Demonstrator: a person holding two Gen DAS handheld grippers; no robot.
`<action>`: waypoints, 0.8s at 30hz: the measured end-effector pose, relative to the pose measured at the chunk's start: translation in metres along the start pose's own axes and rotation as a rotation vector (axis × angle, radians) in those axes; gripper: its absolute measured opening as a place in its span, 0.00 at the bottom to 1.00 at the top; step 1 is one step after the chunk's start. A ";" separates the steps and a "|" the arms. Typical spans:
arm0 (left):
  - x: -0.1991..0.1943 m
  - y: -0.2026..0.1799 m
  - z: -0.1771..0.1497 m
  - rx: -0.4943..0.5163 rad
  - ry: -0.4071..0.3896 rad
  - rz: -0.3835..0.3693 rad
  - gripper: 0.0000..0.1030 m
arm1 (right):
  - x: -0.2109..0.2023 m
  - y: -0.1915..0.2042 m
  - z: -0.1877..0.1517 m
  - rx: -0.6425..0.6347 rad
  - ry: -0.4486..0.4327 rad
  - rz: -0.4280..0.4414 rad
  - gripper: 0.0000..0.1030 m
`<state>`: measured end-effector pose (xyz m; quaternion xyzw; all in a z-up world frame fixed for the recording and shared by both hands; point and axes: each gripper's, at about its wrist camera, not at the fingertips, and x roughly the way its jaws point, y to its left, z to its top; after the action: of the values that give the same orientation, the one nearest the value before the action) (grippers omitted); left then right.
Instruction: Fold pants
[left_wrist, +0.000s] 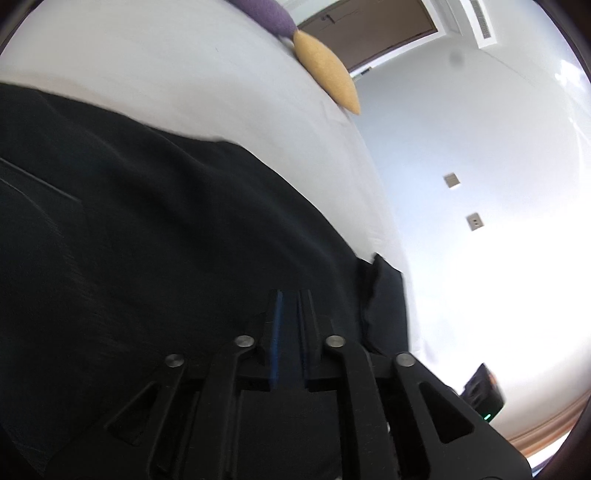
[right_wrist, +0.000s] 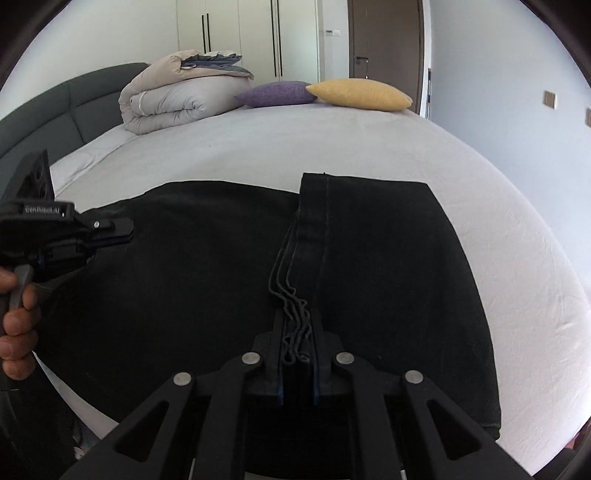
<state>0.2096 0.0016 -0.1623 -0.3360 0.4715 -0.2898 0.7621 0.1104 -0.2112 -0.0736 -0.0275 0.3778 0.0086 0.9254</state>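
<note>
I am looking across the bed (right_wrist: 332, 147), where the black pants (right_wrist: 184, 277) are lying flat with one end doubled over. I am mid-fold, I judge. My right gripper (right_wrist: 297, 332) is pinching the bunched hem layers; my left gripper (right_wrist: 118, 229) is hovering beside the cloth, jaws slightly apart, holding nothing. Next I should be laying that hem flat and letting go.
</note>
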 end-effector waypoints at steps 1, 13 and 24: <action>0.008 -0.006 -0.003 -0.020 0.029 -0.029 0.30 | -0.003 0.006 0.000 -0.035 -0.014 -0.025 0.10; 0.031 -0.034 -0.009 -0.140 0.122 -0.181 0.75 | -0.047 0.082 0.012 -0.417 -0.186 -0.161 0.11; 0.007 -0.026 0.002 -0.079 0.166 -0.069 0.24 | -0.062 0.141 -0.004 -0.573 -0.196 -0.062 0.11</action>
<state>0.2107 -0.0186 -0.1450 -0.3566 0.5321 -0.3240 0.6962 0.0582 -0.0702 -0.0390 -0.2980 0.2677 0.0890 0.9119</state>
